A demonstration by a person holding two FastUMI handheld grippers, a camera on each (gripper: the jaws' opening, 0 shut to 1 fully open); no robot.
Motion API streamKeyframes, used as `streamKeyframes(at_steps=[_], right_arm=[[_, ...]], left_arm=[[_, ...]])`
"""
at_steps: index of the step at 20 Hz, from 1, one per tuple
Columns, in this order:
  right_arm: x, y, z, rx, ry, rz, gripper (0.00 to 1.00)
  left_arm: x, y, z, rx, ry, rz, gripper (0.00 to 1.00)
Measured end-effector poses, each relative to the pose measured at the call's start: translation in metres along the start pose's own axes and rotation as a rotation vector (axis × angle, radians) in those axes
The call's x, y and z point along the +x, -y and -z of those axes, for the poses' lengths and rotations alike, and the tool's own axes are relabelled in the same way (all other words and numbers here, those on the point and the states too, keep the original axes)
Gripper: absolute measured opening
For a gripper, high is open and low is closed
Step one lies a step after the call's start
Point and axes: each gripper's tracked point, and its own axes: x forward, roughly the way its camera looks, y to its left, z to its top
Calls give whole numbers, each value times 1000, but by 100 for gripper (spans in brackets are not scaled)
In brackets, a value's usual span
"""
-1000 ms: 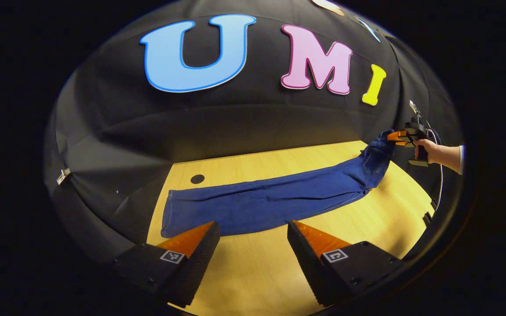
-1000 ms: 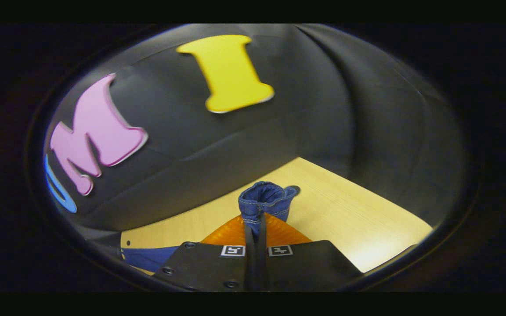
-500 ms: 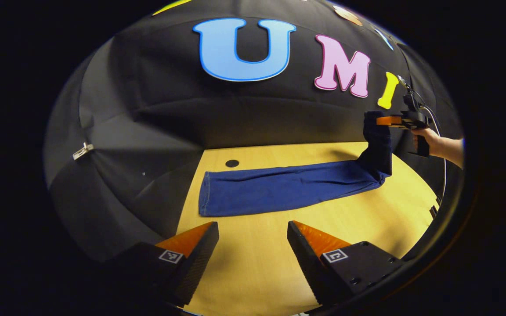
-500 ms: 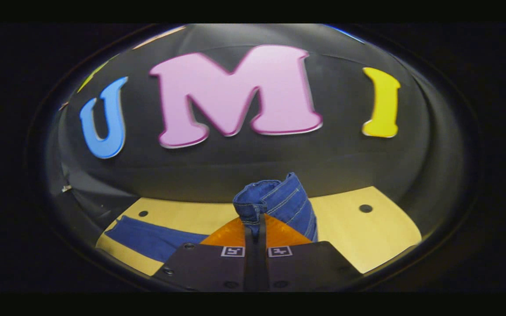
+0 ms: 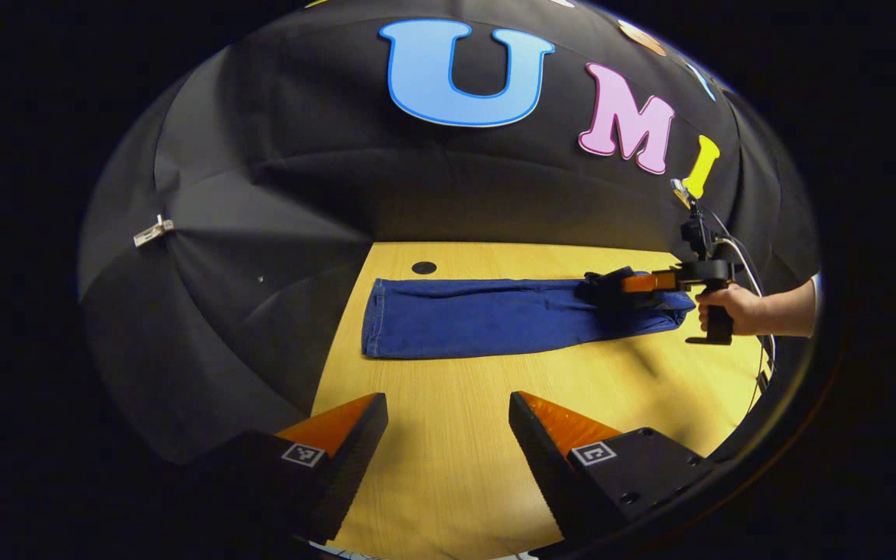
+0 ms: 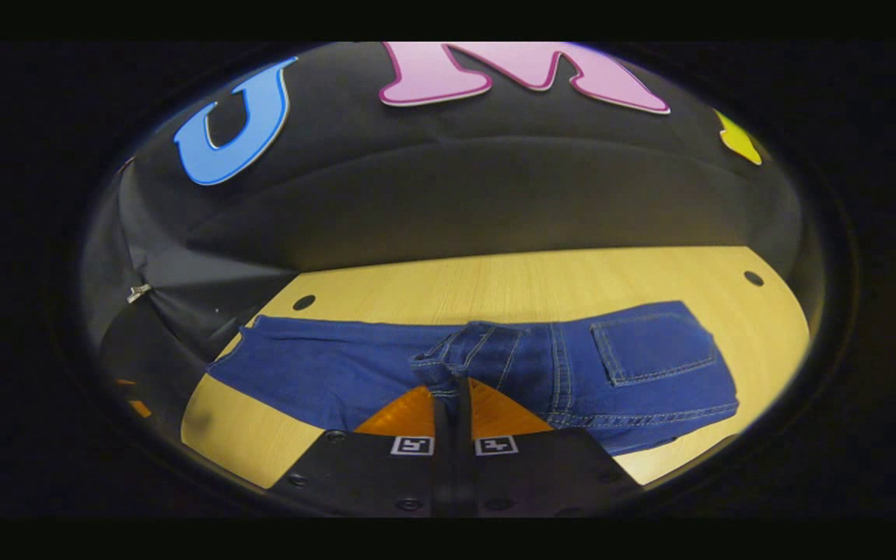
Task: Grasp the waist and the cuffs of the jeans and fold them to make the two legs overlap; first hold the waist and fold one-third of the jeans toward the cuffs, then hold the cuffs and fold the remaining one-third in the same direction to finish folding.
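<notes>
Blue jeans [image 5: 487, 317] lie lengthwise on the wooden table [image 5: 448, 467], legs overlapped, cuffs [image 5: 374, 319] at the left end. The waist end is folded over onto the legs; its back pocket [image 6: 654, 348] faces up in the right gripper view. My right gripper [image 6: 452, 385] is shut on the waistband [image 6: 448, 362], low over the jeans. Farther off in the left gripper view that same right gripper [image 5: 611, 284] shows with a hand [image 5: 728, 307] on its handle. My left gripper [image 5: 448, 424] hangs open over bare table in front of the jeans, nothing between its fingers.
Small round holes sit in the tabletop near the back: one hole [image 5: 423, 267] beside the cuffs, another hole [image 6: 753, 278] at the right. A metal clip [image 5: 152, 231] is pinned to the black cloth wall on the left. A cable [image 5: 743, 257] trails from the right gripper.
My right gripper lifted the waist, swung it leftward over the legs and lowered it onto them. My left gripper turned a little to the left and stayed open.
</notes>
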Motion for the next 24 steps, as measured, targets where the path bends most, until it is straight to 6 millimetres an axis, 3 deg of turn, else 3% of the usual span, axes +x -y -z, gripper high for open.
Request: streamKeyframes(at_steps=[1, 3, 5, 8, 10, 13, 17, 18, 19, 21, 22, 23, 24], right_arm=[[2, -2, 7, 4, -24, -11, 0], [6, -5, 14, -5, -46, -36, 11], [3, -16, 22, 20, -86, -97, 2], [-18, -39, 19, 20, -97, -200, 58], [-41, -34, 14, -41, -80, -230, 95], [-72, -20, 9, -116, -53, -256, 95], [-105, 10, 9, -103, -51, -256, 95], [-108, 20, 8, -99, -48, -246, 95], [-111, 29, 9, -94, -47, -236, 95], [-113, 45, 14, -82, -59, -221, 95], [-113, 53, 17, -76, -69, -212, 95], [-113, 59, 19, -73, -77, -206, 95], [-112, 64, 20, -71, -82, -204, 95]], left_arm=[[8, 0, -3, -19, -8, 6, 99], [26, 0, -11, -61, -18, 14, 99], [48, -1, -19, -119, -27, 30, 99], [82, -14, -33, -184, -36, 26, 97], [104, -28, -46, -224, -30, 17, 96], [144, -51, -60, -290, -39, -5, 96], [194, -91, -29, -180, -184, -115, 96], [203, -94, -23, -157, -212, -128, 92], [205, -95, -23, -139, -228, -136, 96], [207, -96, -16, -102, -275, -168, 96], [198, -93, -23, -91, -280, -180, 96], [203, -92, -28, -89, -250, -178, 93], [194, -92, -27, -89, -237, -179, 97]])
